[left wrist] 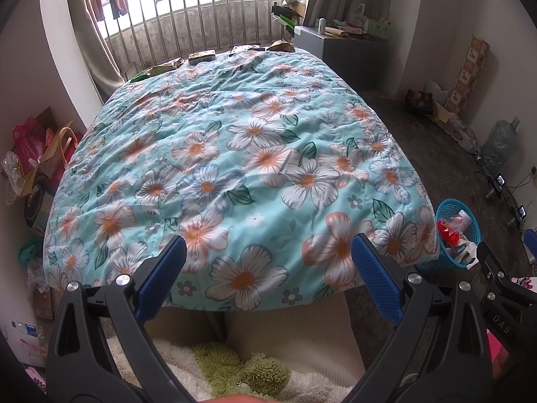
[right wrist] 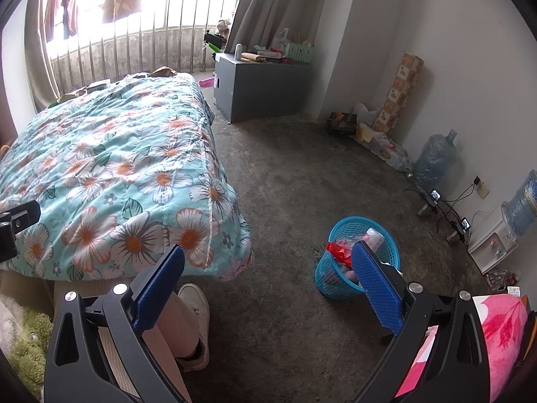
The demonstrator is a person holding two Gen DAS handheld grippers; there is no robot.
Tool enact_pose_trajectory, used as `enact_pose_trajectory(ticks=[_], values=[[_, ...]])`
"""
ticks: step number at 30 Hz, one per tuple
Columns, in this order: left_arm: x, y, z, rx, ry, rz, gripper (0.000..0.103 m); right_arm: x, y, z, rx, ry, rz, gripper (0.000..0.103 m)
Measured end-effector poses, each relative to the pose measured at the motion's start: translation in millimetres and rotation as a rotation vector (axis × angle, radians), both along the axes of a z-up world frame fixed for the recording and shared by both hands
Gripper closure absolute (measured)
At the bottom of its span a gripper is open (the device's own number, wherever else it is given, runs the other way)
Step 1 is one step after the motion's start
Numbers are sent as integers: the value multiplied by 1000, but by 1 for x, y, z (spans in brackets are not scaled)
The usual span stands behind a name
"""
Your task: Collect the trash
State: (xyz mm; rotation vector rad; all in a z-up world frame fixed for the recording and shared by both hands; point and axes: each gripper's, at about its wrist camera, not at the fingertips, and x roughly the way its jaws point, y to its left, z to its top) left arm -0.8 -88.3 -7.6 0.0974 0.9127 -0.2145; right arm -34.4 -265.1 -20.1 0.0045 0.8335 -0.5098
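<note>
- The wrappers (left wrist: 201, 57) are lying in a row along the bed's (left wrist: 235, 154) far edge, by the railing.
- Both hand-held grippers, left (left wrist: 268, 268) and right (right wrist: 268, 278), are gaping empty at the near end; the left is pointing straighter at them.
- The basket (right wrist: 357, 257) is sitting beside the right one.

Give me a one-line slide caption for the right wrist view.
Open right gripper hovers over concrete floor near blue trash basket, beside floral-quilted bed.
</note>
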Motion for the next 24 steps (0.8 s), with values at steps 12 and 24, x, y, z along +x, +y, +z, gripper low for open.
enact_pose_trajectory(ticks=[12, 24], values=[[1, 0, 0, 2, 2, 0, 9, 0, 1, 0, 2, -2, 4, 6], [1, 0, 0, 2, 2, -1, 9, 0, 2, 1, 1, -2, 4, 6]])
